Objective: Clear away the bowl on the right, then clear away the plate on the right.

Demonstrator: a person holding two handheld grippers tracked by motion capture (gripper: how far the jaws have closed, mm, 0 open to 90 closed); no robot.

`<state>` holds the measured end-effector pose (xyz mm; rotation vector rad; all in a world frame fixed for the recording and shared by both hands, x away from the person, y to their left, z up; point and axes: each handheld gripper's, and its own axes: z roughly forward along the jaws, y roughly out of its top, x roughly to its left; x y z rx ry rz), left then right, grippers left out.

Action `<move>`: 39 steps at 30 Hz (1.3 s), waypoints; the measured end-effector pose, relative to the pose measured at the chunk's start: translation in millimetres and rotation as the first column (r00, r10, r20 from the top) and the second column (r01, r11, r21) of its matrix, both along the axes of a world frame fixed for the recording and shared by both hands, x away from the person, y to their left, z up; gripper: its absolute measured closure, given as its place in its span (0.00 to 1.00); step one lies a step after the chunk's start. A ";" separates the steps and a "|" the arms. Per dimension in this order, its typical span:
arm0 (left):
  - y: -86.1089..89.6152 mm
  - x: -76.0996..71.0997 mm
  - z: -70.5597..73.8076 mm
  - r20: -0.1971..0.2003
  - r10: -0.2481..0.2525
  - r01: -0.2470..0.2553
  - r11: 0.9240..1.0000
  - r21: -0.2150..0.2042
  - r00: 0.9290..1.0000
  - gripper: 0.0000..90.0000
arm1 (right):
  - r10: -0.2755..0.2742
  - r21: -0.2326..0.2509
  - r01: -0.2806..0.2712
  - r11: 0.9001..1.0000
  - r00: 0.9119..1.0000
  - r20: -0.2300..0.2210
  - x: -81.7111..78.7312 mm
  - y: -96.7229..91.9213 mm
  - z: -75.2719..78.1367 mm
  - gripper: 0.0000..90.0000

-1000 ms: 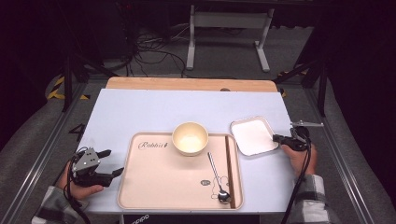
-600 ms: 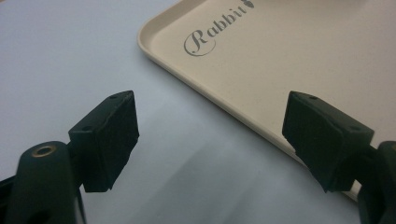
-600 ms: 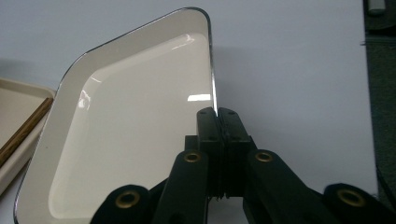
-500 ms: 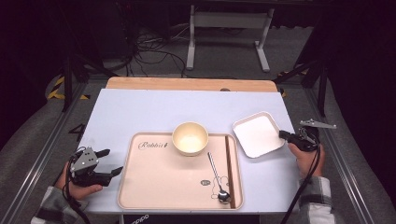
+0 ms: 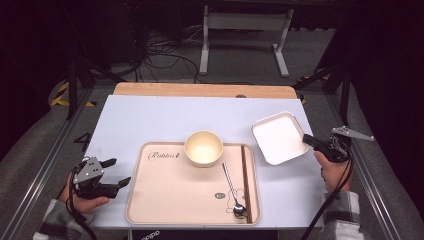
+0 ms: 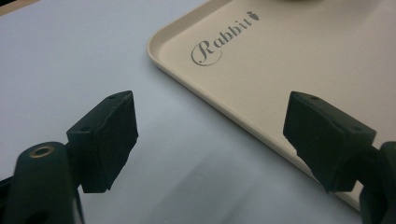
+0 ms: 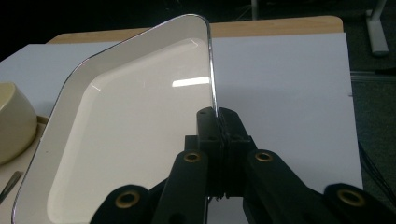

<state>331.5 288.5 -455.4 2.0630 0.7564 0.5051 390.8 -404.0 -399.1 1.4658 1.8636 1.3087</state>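
Note:
A white square plate [image 5: 278, 137] hangs tilted above the right side of the table, its right rim pinched by my right gripper [image 5: 308, 140]. In the right gripper view the jaws are shut on the plate's [image 7: 126, 140] edge, meeting at the right gripper [image 7: 217, 115]. A beige tray [image 5: 170, 200] marked "Rabbit" lies at the front centre and carries a cream bowl [image 5: 203, 148], a spoon [image 5: 233, 187] and brown chopsticks [image 5: 245, 175]. My left gripper [image 5: 116, 172] rests open by the tray's left edge. In its own view the left gripper [image 6: 210, 135] stands wide over the tray [image 6: 299, 70] rim, holding nothing.
The light blue table mat [image 5: 150, 120] has a wooden strip [image 5: 200, 90] at its far edge. A metal stand [image 5: 240, 35] and cables lie on the dark floor beyond. Metal rails run along both sides of the table.
My right gripper has lifted the white plate and carried it slightly right, tilting it up off the table. The left gripper has stayed in place.

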 end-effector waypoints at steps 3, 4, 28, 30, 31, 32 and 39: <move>0.6 0.5 0.1 0.002 -0.001 0.001 1.000 -0.003 1.000 0.21 | 0.019 0.000 -0.019 1.000 1.000 0.013 -0.8 4.1 3.6 1.00; 1.2 0.7 0.3 0.007 0.000 0.000 1.000 -0.002 1.000 0.21 | 0.028 0.007 -0.028 1.000 0.999 0.021 -1.5 6.7 5.5 1.00; 2.4 -1.2 0.4 0.006 0.002 -0.002 1.000 -0.010 1.000 0.21 | 0.261 0.010 -0.264 0.964 0.958 0.116 -14.3 78.9 37.8 1.00; 3.5 -0.8 -0.2 0.003 0.004 -0.004 1.000 -0.006 1.000 0.21 | 0.292 -0.005 -0.294 0.956 0.948 0.123 -15.3 90.3 40.1 0.99; 3.8 -0.9 -0.5 0.001 0.005 -0.005 1.000 -0.008 1.000 0.21 | 0.302 -0.009 -0.303 0.953 0.945 0.123 -15.8 95.7 40.9 1.00; 4.2 -1.2 -0.5 0.002 0.008 -0.008 1.000 -0.008 1.000 0.21 | 0.335 -0.013 -0.336 0.942 0.934 0.121 -16.4 105.5 41.5 1.00; 3.1 -2.8 0.4 0.008 0.012 -0.012 1.000 0.002 1.000 0.21 | 0.429 -0.048 -0.427 0.903 0.896 0.118 -23.7 137.2 41.7 0.99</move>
